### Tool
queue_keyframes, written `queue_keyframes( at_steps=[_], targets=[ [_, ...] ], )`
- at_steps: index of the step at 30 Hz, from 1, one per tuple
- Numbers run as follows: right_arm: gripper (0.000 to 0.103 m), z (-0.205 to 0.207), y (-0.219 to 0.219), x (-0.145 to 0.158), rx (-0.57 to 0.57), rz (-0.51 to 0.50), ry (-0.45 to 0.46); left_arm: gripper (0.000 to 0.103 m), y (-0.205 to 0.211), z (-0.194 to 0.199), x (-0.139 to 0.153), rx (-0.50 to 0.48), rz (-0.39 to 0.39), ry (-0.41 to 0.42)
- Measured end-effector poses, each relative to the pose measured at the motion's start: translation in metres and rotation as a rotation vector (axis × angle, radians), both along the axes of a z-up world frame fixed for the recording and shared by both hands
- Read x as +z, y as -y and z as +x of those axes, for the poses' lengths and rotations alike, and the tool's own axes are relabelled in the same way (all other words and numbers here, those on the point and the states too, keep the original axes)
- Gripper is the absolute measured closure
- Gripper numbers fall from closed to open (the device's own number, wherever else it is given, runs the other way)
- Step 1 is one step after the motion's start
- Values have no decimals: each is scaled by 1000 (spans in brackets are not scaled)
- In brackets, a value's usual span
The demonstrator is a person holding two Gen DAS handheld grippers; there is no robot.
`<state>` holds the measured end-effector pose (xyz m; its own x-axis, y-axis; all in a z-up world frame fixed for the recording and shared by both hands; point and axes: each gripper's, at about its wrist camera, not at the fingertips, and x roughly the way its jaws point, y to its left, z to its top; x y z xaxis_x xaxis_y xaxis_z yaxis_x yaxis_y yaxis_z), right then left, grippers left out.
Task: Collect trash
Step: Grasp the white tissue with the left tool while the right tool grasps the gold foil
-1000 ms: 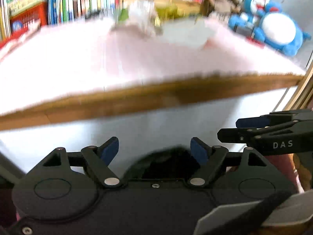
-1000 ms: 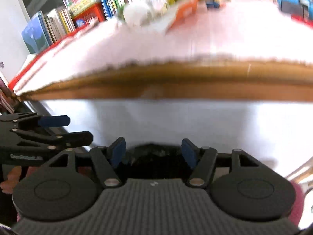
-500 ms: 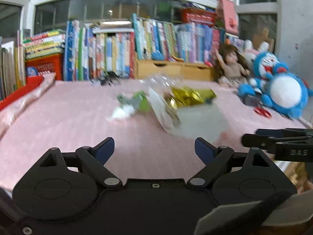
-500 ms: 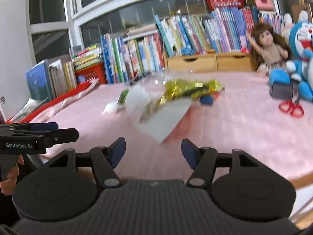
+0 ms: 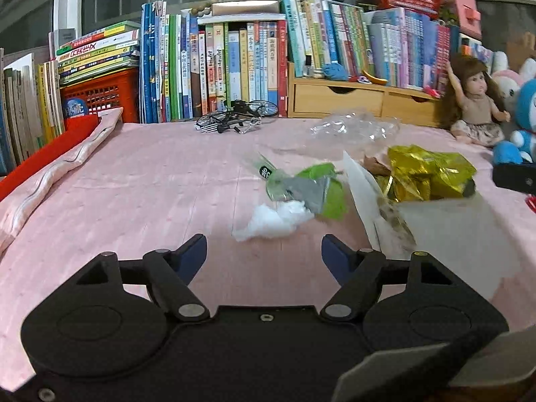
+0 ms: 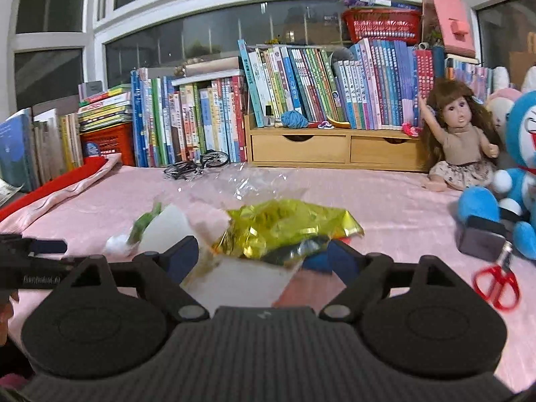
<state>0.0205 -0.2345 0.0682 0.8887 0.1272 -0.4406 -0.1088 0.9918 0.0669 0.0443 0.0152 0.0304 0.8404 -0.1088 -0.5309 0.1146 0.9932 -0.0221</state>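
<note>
Trash, like the crumpled tissue, may skid away from both hand-held grippers (wide open, empty) on the pink worktop.

Scissors blurred; plush cut off.

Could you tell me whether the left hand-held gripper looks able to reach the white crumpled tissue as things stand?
Probably yes: the left hand-held gripper is open, the white crumpled tissue lies just ahead between its fingers, and only bare pink tablecloth separates them.

Both claws risen from below table edge to over tabletop, nearer trash pile, views now sharp
</note>
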Motion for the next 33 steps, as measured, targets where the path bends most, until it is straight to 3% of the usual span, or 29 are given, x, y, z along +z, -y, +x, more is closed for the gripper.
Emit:
queue_keyframes(
  at_steps=[5, 8, 10, 12, 13, 14, 15, 16, 17, 33],
  targets=[
    [11, 56, -9, -9, 1, -24, -69, 29, 9, 24, -1, -28, -8, 61],
    [11, 87, -9, -20, -14, 9, -138, 31, 16, 38, -5, -9, 28, 31],
    [11, 104, -8, -28, -20, 30, -178, 32, 16, 44, -9, -4, 11, 11],
    [17, 114, -9, -34, -29, 51, -212, 38, 14, 50, -13, -10, -16, -12],
    [26, 116, -8, -35, -24, 65, -221, 43, 13, 53, -16, -17, -30, -30],
    [38, 116, -7, -35, -14, 80, -223, 54, 12, 56, -18, -22, -43, -50],
    [41, 114, -8, -34, -9, 86, -221, 63, 9, 57, -21, -25, -54, -68],
    [55, 111, -8, -33, -4, 82, -210, 64, 9, 59, -23, -19, -55, -76],
    [59, 109, -8, -29, -5, 77, -205, 67, 8, 57, -24, -14, -53, -67],
    [65, 46, 12, 25, 68, 180, -37, 70, 0, -1, 1, -46, -61, 46]
  ],
)
